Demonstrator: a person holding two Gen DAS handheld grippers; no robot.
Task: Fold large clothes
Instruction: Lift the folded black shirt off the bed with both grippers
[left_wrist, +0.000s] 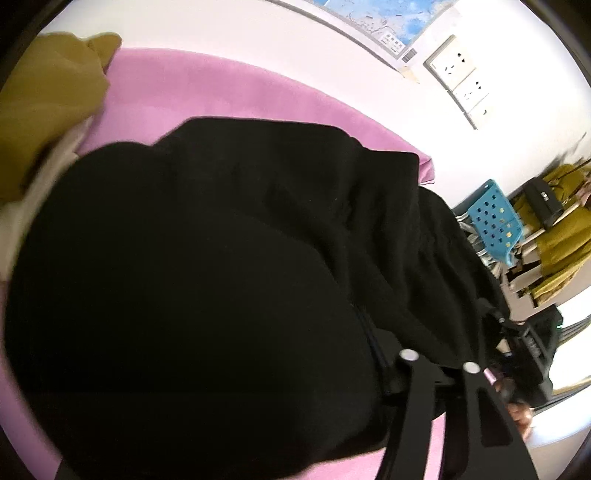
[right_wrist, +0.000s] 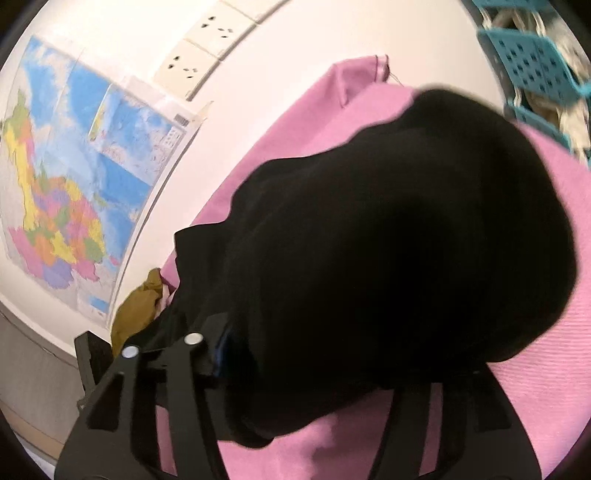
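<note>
1. left tongs (left_wrist: 436, 369) and right tongs (right_wrist: 207, 354) are each buried in cloth; whether either is clenched on it, i cannot tell.
2. big soft black fabric garment (left_wrist: 207, 295) lies heaped on the pink cloth-covered tabletop (left_wrist: 207, 88).
3. likely limp, light, unbreakable; best pinched at hem or corner.

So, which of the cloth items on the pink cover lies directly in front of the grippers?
The black garment, spread over the pink cover. The mustard-yellow cloth lies bunched further away at the cover's edge.
</note>
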